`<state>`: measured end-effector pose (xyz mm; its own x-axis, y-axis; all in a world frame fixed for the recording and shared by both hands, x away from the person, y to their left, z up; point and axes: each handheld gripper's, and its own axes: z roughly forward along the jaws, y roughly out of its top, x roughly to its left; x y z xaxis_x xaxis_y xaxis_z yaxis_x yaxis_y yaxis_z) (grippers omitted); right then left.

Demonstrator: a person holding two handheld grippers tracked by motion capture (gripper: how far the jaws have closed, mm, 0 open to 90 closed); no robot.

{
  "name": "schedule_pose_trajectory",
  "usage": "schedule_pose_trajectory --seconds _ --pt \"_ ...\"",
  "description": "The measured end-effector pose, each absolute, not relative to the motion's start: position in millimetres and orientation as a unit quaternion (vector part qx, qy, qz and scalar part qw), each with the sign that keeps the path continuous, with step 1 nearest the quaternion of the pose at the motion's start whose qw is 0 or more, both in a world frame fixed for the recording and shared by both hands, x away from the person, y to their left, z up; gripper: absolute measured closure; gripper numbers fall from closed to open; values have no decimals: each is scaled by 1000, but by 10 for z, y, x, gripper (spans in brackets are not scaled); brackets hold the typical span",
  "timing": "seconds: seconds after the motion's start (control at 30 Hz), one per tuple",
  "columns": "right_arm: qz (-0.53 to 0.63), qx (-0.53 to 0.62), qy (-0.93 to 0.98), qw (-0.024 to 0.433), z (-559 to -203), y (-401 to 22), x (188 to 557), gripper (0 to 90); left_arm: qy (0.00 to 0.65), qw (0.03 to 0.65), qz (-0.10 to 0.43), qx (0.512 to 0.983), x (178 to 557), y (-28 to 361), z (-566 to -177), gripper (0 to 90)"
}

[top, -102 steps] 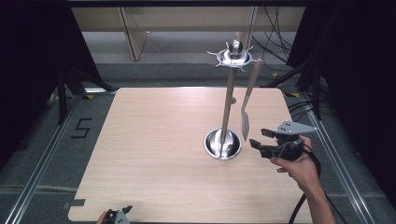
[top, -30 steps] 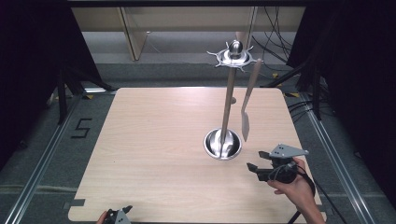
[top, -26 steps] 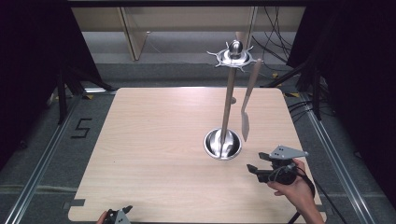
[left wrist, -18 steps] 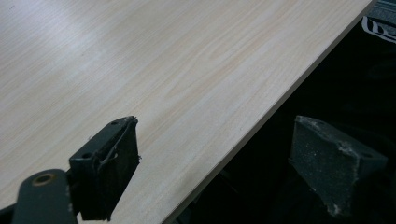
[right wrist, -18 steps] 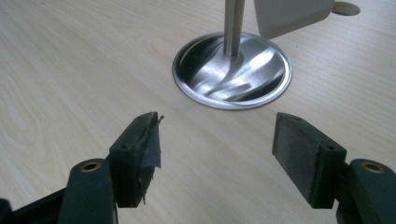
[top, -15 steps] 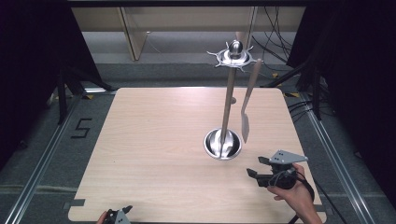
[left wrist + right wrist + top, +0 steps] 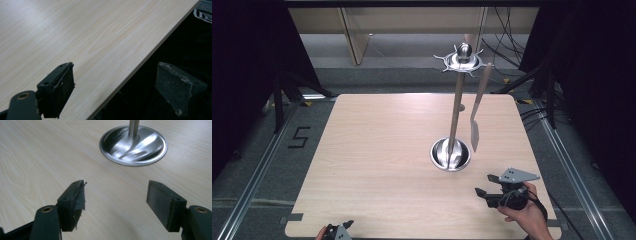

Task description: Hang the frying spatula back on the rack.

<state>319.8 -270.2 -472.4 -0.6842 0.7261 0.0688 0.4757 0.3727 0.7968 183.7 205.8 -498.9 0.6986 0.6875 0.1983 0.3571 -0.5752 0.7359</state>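
A steel utensil stand rises from a round dished base right of the table's middle. A spatula hangs from its hooked top ring. My right gripper is open and empty, low over the table near the front right corner, short of the base, which lies beyond its jaws. My left gripper shows at the table's front edge, left of centre. Its jaws stand apart over that edge with nothing between them.
The light wooden table fills the middle of the high view, with metal floor rails on both sides. Cables trail behind the stand. A person's hand holds the right gripper at the front right.
My right gripper has drawn back from beside the stand's base toward the front right corner, staying open. The left gripper has not moved.
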Motion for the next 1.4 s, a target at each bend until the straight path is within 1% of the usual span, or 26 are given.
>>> schedule_pose_trajectory --seconds 0.03,0.07,0.1,0.2,0.3,0.37,0.4,0.43,0.47,0.5,0.53,0.63,0.67,0.7,0.8,0.83,0.87,0.93,0.97,1.0,1.07,1.2,1.33,1.37,1.4 --pt "420 370 816 142 -4722 -2701 3186 318 304 342 240 856 1840 2063 -4986 148" --pt "425 369 815 141 -4727 -2699 3183 317 302 337 243 858 1845 2067 -4985 148" --pt "424 375 811 146 -4728 -2691 3162 314 309 345 239 854 1834 2055 -4993 148" --pt "431 368 811 146 -4736 -2697 3139 303 282 326 239 870 1851 2084 -4963 148" --pt "429 364 814 141 -4754 -2691 3101 285 282 326 240 870 1851 2081 -4967 148" --pt "429 358 817 144 -4766 -2691 3089 279 283 327 239 870 1851 2081 -4967 148" --pt "432 364 814 133 -4774 -2674 3065 275 307 328 231 863 1819 2069 -4977 148" --pt "435 350 819 134 -4784 -2683 3078 272 314 329 230 861 1811 2066 -4981 148" --pt "428 361 816 141 -4780 -2683 3050 269 313 328 230 861 1812 2066 -4980 148" --pt "426 368 815 134 -4781 -2673 3024 267 312 328 231 861 1811 2066 -4981 148" --pt "428 355 818 143 -4793 -2677 3031 267 312 328 231 861 1811 2067 -4980 148" --pt "426 356 819 146 -4799 -2677 3003 266 312 328 231 861 1813 2064 -4984 148" --pt "427 352 821 141 -4802 -2682 3002 264 311 328 230 862 1811 2063 -4983 148" --pt "424 356 820 148 -4797 -2683 2982 264 310 327 230 862 1811 2063 -4982 148" --pt "424 354 821 146 -4806 -2690 2958 263 313 328 231 861 1813 2063 -4984 148" --pt "423 367 818 135 -4811 -2680 2921 263 312 328 231 861 1812 2062 -4985 148" --pt "424 354 821 148 -4815 -2697 2937 263 311 327 231 862 1811 2063 -4984 148" --pt "425 352 823 136 -4828 -2700 2925 262 312 329 231 861 1817 2061 -4989 148" --pt "420 352 824 143 -4825 -2708 2916 262 313 326 231 862 1816 2060 -4986 148" --pt "418 371 818 136 -4823 -2693 2873 261 312 326 231 862 1817 2060 -4986 148" --pt "420 354 822 151 -4828 -2722 2885 260 311 326 231 862 1816 2060 -4987 148" --pt "422 364 819 139 -4832 -2731 2831 257 310 326 231 863 1810 2060 -4981 148" --pt "425 356 819 147 -4843 -2761 2808 257 311 326 230 863 1817 2058 -4988 148" --pt "424 370 815 138 -4843 -2754 2783 257 310 325 230 863 1815 2058 -4985 148" --pt "424 362 818 143 -4844 -2771 2795 257 310 325 230 864 1811 2057 -4984 148"
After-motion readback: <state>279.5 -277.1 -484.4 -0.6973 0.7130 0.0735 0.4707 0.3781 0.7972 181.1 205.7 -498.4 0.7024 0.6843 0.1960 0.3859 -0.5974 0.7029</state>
